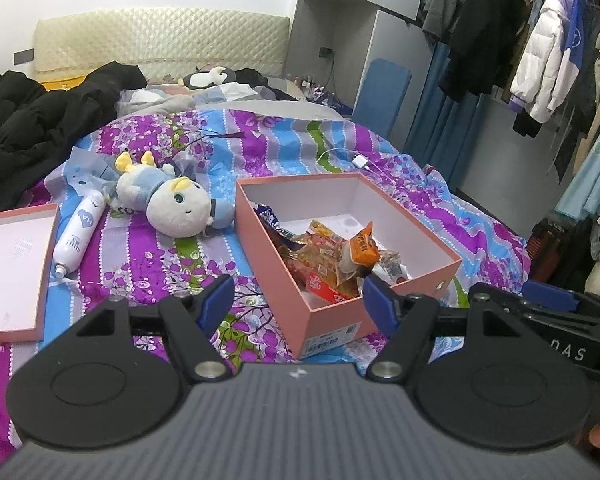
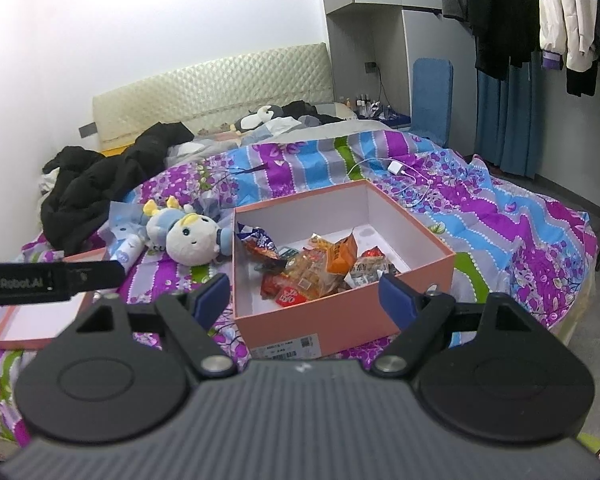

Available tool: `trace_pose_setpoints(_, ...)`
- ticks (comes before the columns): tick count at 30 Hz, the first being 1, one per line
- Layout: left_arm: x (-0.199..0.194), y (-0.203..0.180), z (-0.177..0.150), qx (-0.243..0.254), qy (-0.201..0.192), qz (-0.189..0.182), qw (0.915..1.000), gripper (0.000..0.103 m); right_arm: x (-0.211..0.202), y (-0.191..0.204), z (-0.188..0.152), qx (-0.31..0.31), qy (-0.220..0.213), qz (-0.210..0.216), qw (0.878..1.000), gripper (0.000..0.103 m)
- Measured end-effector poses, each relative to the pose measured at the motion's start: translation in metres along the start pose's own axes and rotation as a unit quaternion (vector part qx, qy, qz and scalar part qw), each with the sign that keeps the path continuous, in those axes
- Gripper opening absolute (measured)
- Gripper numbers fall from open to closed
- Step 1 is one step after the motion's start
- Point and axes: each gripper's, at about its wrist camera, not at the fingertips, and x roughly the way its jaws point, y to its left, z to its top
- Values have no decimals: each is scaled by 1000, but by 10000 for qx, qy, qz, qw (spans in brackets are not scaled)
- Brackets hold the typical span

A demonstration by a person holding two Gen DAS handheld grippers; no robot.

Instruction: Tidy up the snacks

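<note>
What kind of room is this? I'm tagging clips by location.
Most likely a bedroom: a bed with a floral quilt and padded headboard, plus coats on a clothes rail. The pink box of snacks sits on the bed.

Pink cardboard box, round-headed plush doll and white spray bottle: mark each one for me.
Pink cardboard box (image 2: 312,330): right wrist view, on its near outer wall.
Round-headed plush doll (image 1: 178,208): left wrist view, on its white face.
White spray bottle (image 1: 80,232): left wrist view, on the middle of its lying body.
</note>
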Motion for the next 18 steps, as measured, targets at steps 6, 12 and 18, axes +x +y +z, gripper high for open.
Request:
trace_pose_setpoints(6, 1, 3, 1, 70, 3, -16, 10000, 81, 1, 0, 0, -24, -23, 23, 10000, 83)
trace_pose_setpoints(12, 1, 8, 4, 92, -49, 73, 9999, 93, 3, 0, 0, -91, -16, -37, 10000, 87)
trace_pose_setpoints(18, 0, 10, 5, 99, -35, 85, 9999, 93, 4, -6, -1, 121, -11, -125, 9998, 103)
